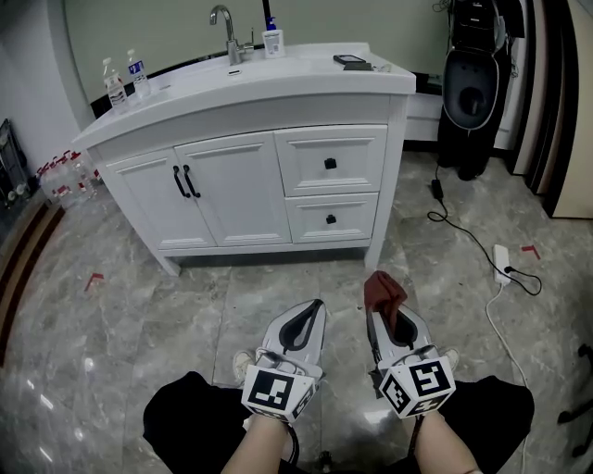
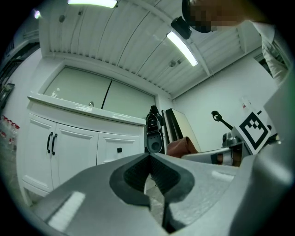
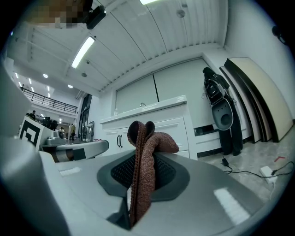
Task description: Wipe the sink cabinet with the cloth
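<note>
The white sink cabinet (image 1: 250,176) stands ahead on the marble floor, with two doors, two drawers and a basin top with a faucet (image 1: 225,28). It also shows in the left gripper view as the cabinet (image 2: 73,143) and in the right gripper view as the cabinet (image 3: 152,126). My right gripper (image 1: 382,301) is shut on a brown-red cloth (image 1: 383,291), which sticks up from its jaws as a folded cloth (image 3: 144,156). My left gripper (image 1: 313,310) is shut and empty, its tips (image 2: 150,159) meeting. Both grippers hang low, well short of the cabinet.
Two water bottles (image 1: 125,79) stand on the counter's left end, a soap bottle (image 1: 272,37) by the faucet, a dark object (image 1: 350,61) at right. A black appliance (image 1: 473,88) stands right of the cabinet, with a cable and power strip (image 1: 502,262) on the floor. More bottles (image 1: 65,176) lie at left.
</note>
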Motion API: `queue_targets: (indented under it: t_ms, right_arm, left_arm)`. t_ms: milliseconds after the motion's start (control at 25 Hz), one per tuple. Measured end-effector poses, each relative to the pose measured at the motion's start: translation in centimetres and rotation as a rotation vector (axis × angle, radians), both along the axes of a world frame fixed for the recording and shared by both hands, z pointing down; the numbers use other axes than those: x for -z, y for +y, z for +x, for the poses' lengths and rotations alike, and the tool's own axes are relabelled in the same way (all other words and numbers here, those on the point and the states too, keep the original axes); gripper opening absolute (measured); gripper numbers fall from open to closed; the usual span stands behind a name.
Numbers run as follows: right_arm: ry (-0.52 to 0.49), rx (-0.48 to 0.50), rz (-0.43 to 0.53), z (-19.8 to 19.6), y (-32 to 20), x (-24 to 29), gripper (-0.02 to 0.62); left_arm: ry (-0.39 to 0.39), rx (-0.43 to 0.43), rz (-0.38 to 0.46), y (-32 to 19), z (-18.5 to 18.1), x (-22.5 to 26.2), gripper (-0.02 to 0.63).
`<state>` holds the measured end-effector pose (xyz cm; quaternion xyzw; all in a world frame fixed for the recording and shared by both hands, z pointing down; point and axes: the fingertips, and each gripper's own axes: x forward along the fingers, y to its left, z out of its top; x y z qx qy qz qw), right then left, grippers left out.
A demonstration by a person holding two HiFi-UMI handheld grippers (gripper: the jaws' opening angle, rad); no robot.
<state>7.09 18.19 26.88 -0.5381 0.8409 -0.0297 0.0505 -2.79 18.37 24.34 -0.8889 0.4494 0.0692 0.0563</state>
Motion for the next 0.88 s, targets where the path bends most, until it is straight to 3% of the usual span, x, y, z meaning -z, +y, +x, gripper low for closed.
queue_targets:
  t_ms: [160, 320, 480, 880]
  right_arm:
    - [-0.035, 0.002, -0.036, 0.0, -2.1, -1.1, 0.087]
    - [-0.038, 0.015, -0.037, -0.9, -6.8, -0.8, 0.087]
    - [-0.071, 0.032, -0.023, -1.9, -12.3, 0.8, 0.087]
    - [-0.071, 0.134, 0.013, -6.8, -24.6, 3.0, 0.087]
  left_arm:
    - [0.053, 0.005, -0.012, -2.5, -0.8, 0.3, 0.000]
    - [0.030, 0.049, 0.001, -7.3, -1.9, -0.2, 0.000]
    - [0.091, 0.073, -0.019, -12.9, -3.0, 0.4, 0.000]
    - [0.072, 0.169, 0.023, -22.7, -6.9, 3.1, 0.000]
